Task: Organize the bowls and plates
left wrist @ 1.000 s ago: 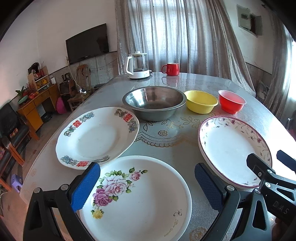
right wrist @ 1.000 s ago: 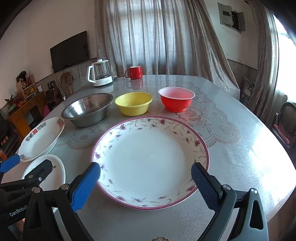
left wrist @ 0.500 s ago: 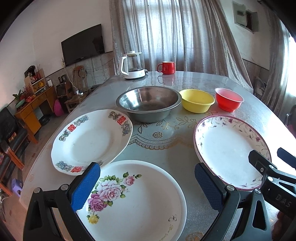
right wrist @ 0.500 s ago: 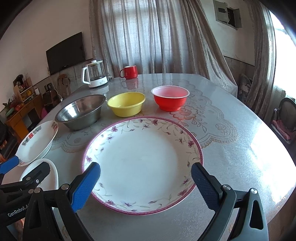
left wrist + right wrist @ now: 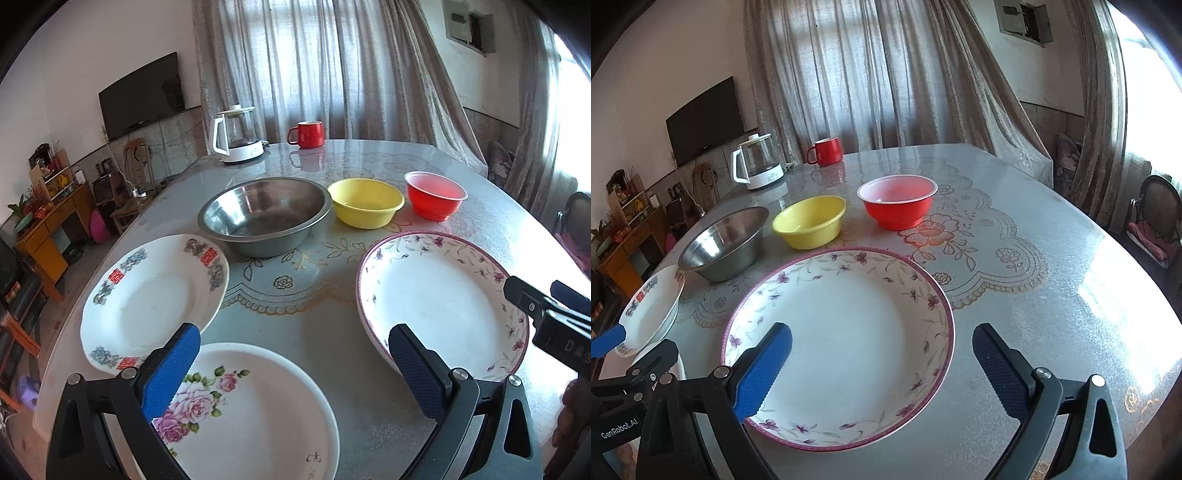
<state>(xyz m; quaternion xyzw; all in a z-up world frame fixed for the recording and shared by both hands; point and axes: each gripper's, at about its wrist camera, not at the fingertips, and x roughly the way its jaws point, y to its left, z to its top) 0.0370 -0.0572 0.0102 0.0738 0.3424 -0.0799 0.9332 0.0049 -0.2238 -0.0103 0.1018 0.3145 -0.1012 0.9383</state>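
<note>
Three plates lie on the table's near side: a rose-print plate [image 5: 251, 417], a plate with red characters [image 5: 151, 299] and a purple-rimmed floral plate [image 5: 439, 299], also in the right wrist view [image 5: 842, 343]. Behind stand a steel bowl [image 5: 264, 214], a yellow bowl [image 5: 365, 201] and a red bowl [image 5: 436, 197]. My left gripper [image 5: 293, 369] is open and empty above the rose plate. My right gripper [image 5: 881, 369] is open and empty above the purple-rimmed plate.
A white kettle [image 5: 236, 138] and a red mug [image 5: 308, 133] stand at the table's far edge. A chair [image 5: 1156, 218] is to the right. A yellow cabinet [image 5: 48, 229] and a wall TV [image 5: 142, 96] are off to the left.
Both grippers have drawn back and risen slightly; the plates and bowls appear a little farther away. Both stay open. No dish has moved.
</note>
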